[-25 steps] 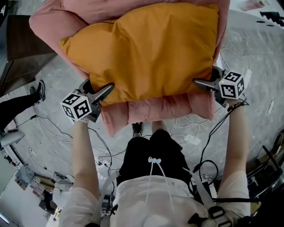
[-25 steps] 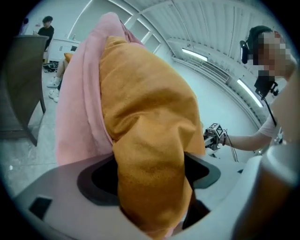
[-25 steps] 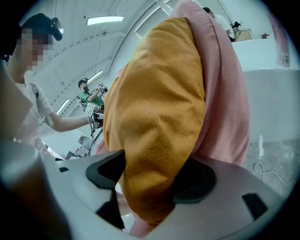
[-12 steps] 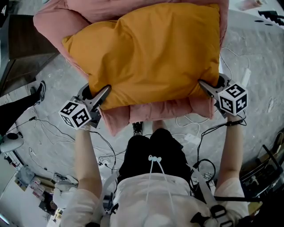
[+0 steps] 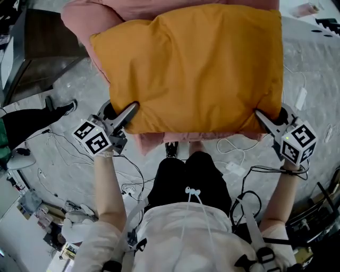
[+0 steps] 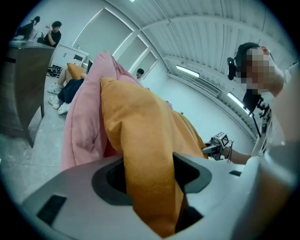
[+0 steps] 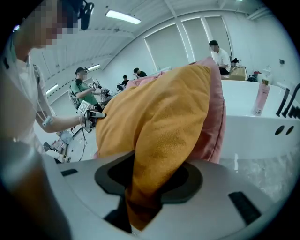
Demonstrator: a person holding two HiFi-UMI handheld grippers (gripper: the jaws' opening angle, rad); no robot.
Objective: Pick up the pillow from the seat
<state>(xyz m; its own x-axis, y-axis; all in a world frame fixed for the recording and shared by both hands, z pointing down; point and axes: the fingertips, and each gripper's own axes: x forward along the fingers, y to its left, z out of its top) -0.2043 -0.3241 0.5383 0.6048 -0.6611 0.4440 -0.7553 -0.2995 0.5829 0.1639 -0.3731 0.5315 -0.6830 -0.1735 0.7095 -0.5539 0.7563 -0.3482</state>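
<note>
A large orange pillow (image 5: 196, 69) covers most of the pink seat cushion (image 5: 79, 13), which shows behind and under it. My left gripper (image 5: 129, 110) pinches the pillow's near left corner, and its jaws are still closing on the fabric. At the near right corner my right gripper (image 5: 264, 118) does the same, jaws also still closing. In the left gripper view orange fabric (image 6: 140, 140) fills the gap of the left gripper (image 6: 150, 187). The right gripper view shows the pillow (image 7: 164, 117) bunched between the jaws of the right gripper (image 7: 147, 183), with the pink cushion (image 7: 218, 112) behind it.
Loose cables (image 5: 133, 175) trail over the grey floor near my feet. A dark piece of furniture (image 5: 42, 42) stands at the upper left, with another person's leg (image 5: 26, 119) beside it. A white counter (image 7: 262, 126) with a pink bottle (image 7: 260, 96) is on the right.
Both grippers have closed on the pillow's near corners. The pillow has come toward me and now hides more of the pink cushion's front edge.
</note>
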